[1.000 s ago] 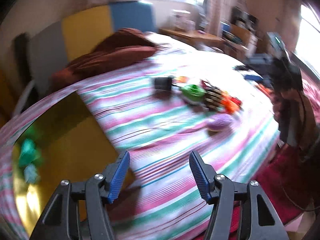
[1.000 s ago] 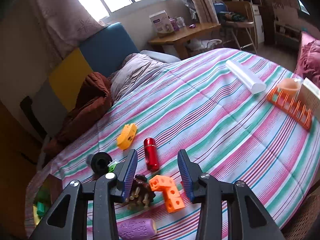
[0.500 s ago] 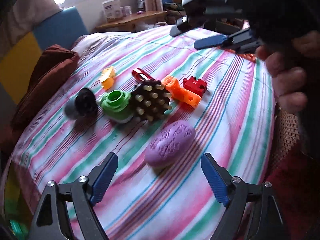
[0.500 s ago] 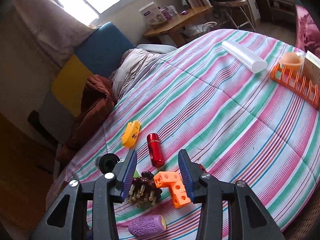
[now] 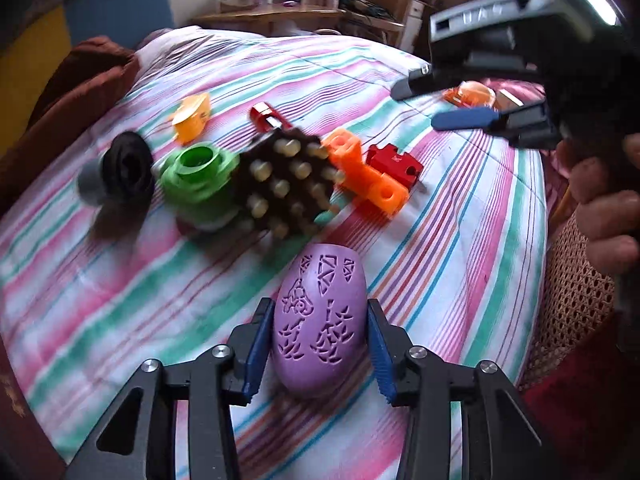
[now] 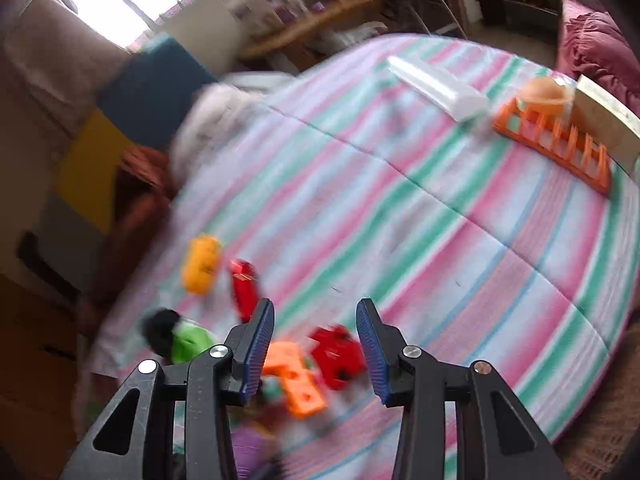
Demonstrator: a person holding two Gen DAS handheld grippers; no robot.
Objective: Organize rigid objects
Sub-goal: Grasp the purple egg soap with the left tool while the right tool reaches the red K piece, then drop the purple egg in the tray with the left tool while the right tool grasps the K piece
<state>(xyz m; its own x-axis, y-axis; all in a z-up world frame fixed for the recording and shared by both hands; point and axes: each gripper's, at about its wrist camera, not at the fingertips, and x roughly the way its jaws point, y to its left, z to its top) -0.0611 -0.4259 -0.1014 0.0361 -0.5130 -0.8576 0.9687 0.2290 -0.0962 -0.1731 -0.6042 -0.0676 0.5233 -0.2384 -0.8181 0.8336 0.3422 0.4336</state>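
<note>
A purple patterned egg-shaped piece lies on the striped bedspread between my left gripper's blue pads, which sit close at both its sides. Beyond it lie a dark studded block, a green ring piece, a black wheel, an orange cube piece, a red block, a red cylinder and a yellow piece. My right gripper is open and empty above the orange and red pieces; it also shows in the left wrist view.
An orange rack with an orange bowl and a white tube sit at the far right of the bed. A brown blanket lies at the far left. A wooden desk stands behind the bed.
My left gripper has swung from the yellow box at the bed's left edge to the toys and narrowed around the purple piece. My right gripper has shifted right, its view now blurred.
</note>
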